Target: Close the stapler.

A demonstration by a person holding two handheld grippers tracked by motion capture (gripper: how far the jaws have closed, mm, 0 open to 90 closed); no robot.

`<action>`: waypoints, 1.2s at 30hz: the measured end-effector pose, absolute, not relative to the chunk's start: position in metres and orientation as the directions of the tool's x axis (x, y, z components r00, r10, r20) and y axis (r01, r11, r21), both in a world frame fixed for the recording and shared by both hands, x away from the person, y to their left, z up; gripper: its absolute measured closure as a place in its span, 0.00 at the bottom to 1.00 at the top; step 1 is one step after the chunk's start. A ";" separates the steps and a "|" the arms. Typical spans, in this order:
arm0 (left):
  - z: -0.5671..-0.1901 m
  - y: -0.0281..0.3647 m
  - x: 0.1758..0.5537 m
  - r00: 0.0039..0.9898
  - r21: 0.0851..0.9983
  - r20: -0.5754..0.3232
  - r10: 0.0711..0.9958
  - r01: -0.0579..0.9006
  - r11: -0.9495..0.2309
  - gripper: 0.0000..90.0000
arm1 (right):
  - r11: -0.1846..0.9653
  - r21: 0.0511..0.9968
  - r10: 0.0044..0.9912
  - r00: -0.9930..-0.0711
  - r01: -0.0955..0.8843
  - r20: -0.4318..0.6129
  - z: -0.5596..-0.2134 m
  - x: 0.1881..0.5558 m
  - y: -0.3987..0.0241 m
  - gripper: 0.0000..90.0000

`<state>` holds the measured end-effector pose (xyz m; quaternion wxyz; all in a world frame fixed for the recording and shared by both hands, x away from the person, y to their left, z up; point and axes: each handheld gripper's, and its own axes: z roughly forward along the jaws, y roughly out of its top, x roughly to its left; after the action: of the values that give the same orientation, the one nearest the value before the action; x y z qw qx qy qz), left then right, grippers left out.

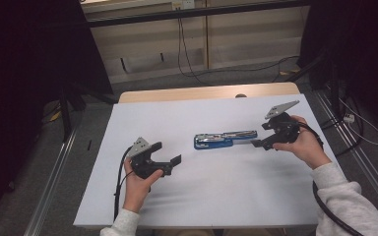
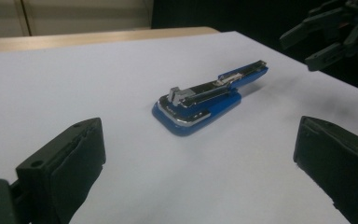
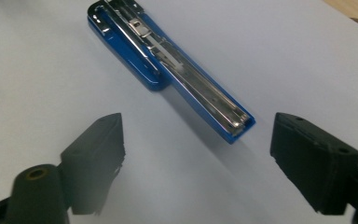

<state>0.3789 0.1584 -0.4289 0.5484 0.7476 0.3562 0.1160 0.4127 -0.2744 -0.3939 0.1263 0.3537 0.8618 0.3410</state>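
Observation:
A blue stapler (image 1: 224, 139) with its silver metal track facing up lies stretched out on the white sheet (image 1: 202, 196), near the middle. My left gripper (image 1: 169, 152) is held open to the stapler's left, a hand's width away. From the left gripper view the stapler (image 2: 205, 100) lies ahead between the wide-apart jaws of the left gripper (image 2: 200, 158), and the right gripper (image 2: 324, 39) hovers beyond its thin end. My right gripper (image 1: 262, 135) is open just off the stapler's right end. In the right gripper view that thin end (image 3: 235, 123) sits just ahead of the open right gripper (image 3: 196, 149).
The sheet covers a wooden table whose far edge (image 1: 206, 92) shows bare. Black cables (image 1: 187, 54) run over the floor behind, dark curtains hang at both sides, and metal rails (image 1: 54, 172) run along the floor beside the table.

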 end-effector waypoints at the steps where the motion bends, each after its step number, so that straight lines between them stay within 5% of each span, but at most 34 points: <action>1: -0.429 0.157 0.381 0.720 0.902 -0.219 0.659 0.406 -0.144 0.04 | 0.518 0.677 0.696 -0.718 0.522 0.021 -0.395 0.411 -0.276 0.24; 7: -0.432 0.151 0.392 0.695 0.888 -0.204 0.689 0.428 -0.170 0.19 | 0.474 0.687 0.738 -0.674 0.551 0.031 -0.394 0.403 -0.289 0.41; 23: -0.441 0.129 0.421 0.674 0.838 -0.179 0.717 0.486 -0.247 0.79 | 0.468 0.662 0.771 -0.637 0.585 0.018 -0.411 0.398 -0.299 0.89; 29: -0.450 0.116 0.430 0.672 0.803 -0.176 0.720 0.521 -0.289 0.94 | 0.483 0.637 0.777 -0.629 0.601 0.004 -0.424 0.403 -0.291 1.00; 36: -0.457 0.104 0.437 0.670 0.775 -0.170 0.723 0.544 -0.322 1.00 | 0.492 0.609 0.788 -0.616 0.622 -0.008 -0.440 0.412 -0.282 1.00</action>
<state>0.4372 0.1036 -0.4573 0.4298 0.8063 0.3929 0.1042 0.4124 -0.2815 -0.4402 0.1441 0.4139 0.8517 0.2873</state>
